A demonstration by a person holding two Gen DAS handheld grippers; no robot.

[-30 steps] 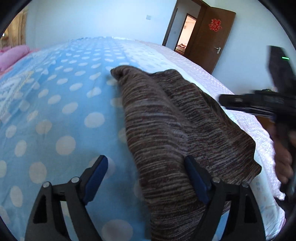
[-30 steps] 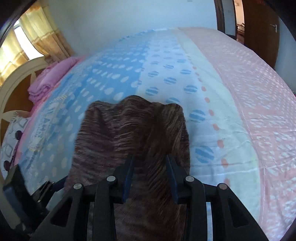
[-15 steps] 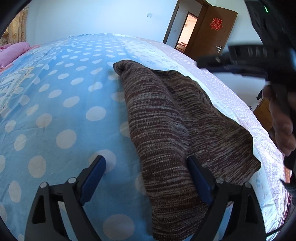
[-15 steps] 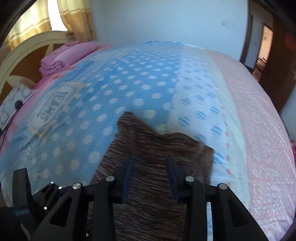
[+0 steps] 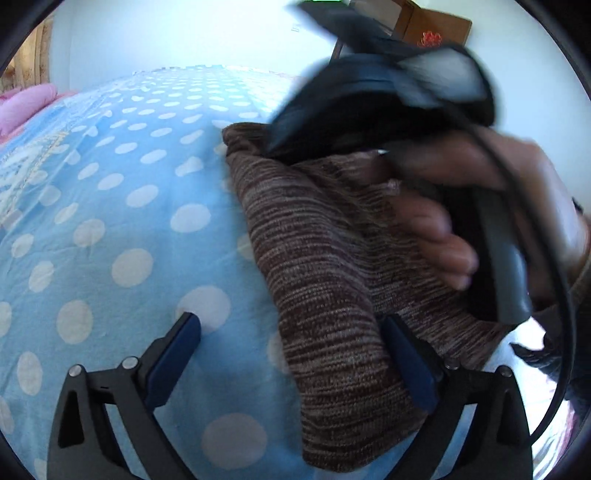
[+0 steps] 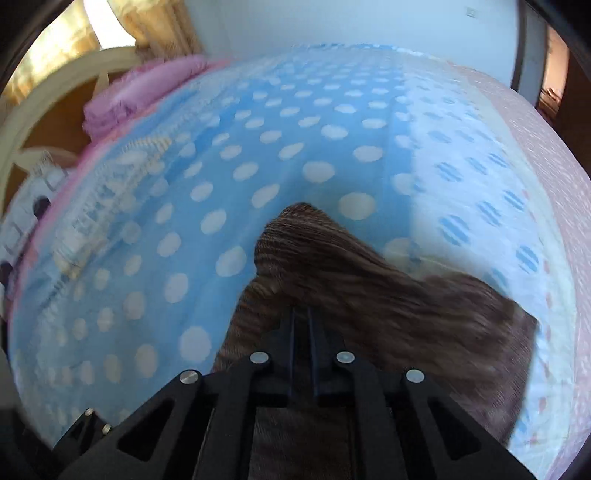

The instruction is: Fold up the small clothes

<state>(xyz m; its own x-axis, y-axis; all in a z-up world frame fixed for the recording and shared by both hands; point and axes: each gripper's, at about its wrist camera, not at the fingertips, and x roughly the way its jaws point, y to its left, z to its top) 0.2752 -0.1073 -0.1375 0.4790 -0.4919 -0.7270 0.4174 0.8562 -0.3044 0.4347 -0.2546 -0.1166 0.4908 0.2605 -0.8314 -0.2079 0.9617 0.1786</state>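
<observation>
A brown striped knit garment [image 5: 325,280] lies folded lengthwise on the blue dotted bedspread [image 5: 110,206]. My left gripper [image 5: 291,354] is open, its fingers on either side of the garment's near folded edge. My right gripper [image 6: 303,317] is shut on the garment [image 6: 369,295] near its far end, lifting a fold of it. In the left wrist view the right gripper body and the hand holding it [image 5: 443,229] are blurred above the garment's right half.
The bed runs from blue dotted cloth to pale dotted and pink bands [image 6: 546,155] on the right. Pink pillows [image 6: 140,92] and a cream headboard [image 6: 44,96] stand at the far left. A brown door [image 5: 436,26] is behind.
My right gripper swung left over the garment, came down and closed on its cloth. The left gripper stayed open at the near edge, moving slightly forward.
</observation>
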